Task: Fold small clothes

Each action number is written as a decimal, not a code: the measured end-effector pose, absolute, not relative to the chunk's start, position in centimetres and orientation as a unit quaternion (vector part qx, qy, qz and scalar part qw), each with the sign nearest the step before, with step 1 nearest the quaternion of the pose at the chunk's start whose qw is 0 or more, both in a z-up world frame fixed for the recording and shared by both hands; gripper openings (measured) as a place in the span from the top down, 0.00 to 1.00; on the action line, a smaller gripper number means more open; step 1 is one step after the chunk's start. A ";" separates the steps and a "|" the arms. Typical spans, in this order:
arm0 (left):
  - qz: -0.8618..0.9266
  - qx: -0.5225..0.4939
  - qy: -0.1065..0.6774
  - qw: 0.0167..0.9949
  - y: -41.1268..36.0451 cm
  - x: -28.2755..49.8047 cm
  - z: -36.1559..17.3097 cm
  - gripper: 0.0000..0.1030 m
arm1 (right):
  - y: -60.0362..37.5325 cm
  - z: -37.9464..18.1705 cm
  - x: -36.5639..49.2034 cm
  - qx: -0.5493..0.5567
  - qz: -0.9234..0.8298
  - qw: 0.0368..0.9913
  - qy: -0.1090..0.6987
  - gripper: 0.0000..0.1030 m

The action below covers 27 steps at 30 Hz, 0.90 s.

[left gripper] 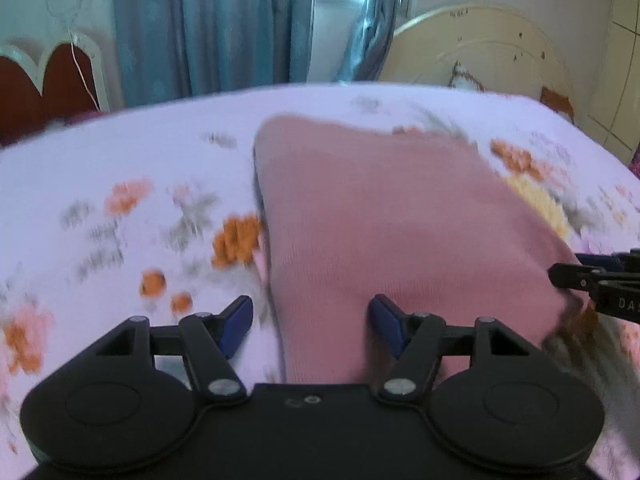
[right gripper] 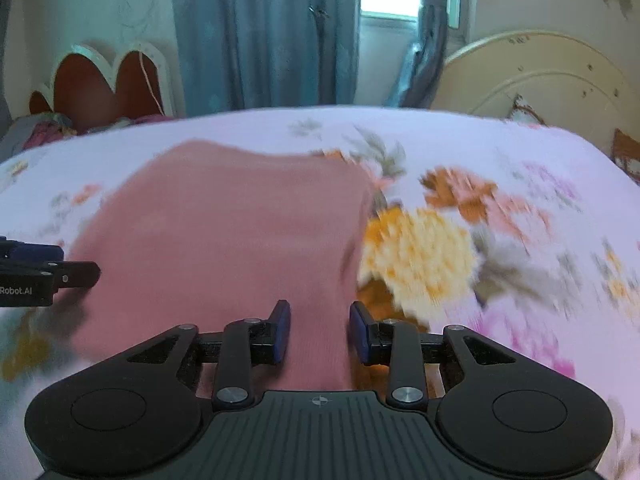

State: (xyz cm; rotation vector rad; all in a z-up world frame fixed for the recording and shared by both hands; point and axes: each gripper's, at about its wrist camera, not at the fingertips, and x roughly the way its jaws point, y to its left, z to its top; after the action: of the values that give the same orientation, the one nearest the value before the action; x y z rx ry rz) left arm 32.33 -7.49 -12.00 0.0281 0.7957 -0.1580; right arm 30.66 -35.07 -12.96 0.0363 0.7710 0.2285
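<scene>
A pink knitted garment point(left gripper: 380, 220) lies flat on the flowered bed sheet point(left gripper: 120, 152). My left gripper point(left gripper: 312, 320) is open wide and hovers at the garment's near left edge, which runs between its blue pads point(left gripper: 240, 320). My right gripper point(right gripper: 320, 332) stands narrowly open over the near right edge of the garment point(right gripper: 232, 232), with cloth showing in the gap and no pad pressing on it. Each gripper also appears in the other's view: the right gripper point(left gripper: 560, 276) at the right side, the left gripper point(right gripper: 92, 274) at the left side.
The sheet point(right gripper: 520, 168) covers the whole bed. Beyond its far edge stand a cream headboard point(left gripper: 480, 52), blue curtains point(left gripper: 200, 28) and a red, white-trimmed piece of furniture point(left gripper: 48, 76). A pile of clothes point(right gripper: 40, 132) lies at the far left.
</scene>
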 end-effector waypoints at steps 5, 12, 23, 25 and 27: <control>-0.086 0.007 0.392 0.916 -7.0 31.8 -12.4 0.36 | -37.1 -13.2 29.9 0.102 0.079 0.910 0.393 0.68; -0.103 0.001 0.396 0.913 -5.7 31.7 -10.4 0.33 | -37.3 -12.2 29.2 0.123 0.048 0.906 0.403 0.68; -0.119 -0.011 0.389 0.914 -4.4 34.7 -9.0 0.19 | -35.1 -9.1 29.9 0.127 0.034 0.918 0.373 0.31; -0.116 -0.020 0.394 0.912 -4.4 35.5 -9.2 0.19 | -34.9 -8.8 30.8 0.123 0.041 0.919 0.371 0.31; -0.115 -0.032 0.400 0.909 -4.6 36.4 -9.5 0.19 | -34.8 -8.8 32.1 0.118 0.051 0.920 0.371 0.31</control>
State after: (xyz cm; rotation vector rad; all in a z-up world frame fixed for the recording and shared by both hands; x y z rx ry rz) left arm 36.36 -4.57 -9.50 -0.0663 0.8260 -0.2380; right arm 32.06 -34.83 -8.78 0.2429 0.7632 0.1038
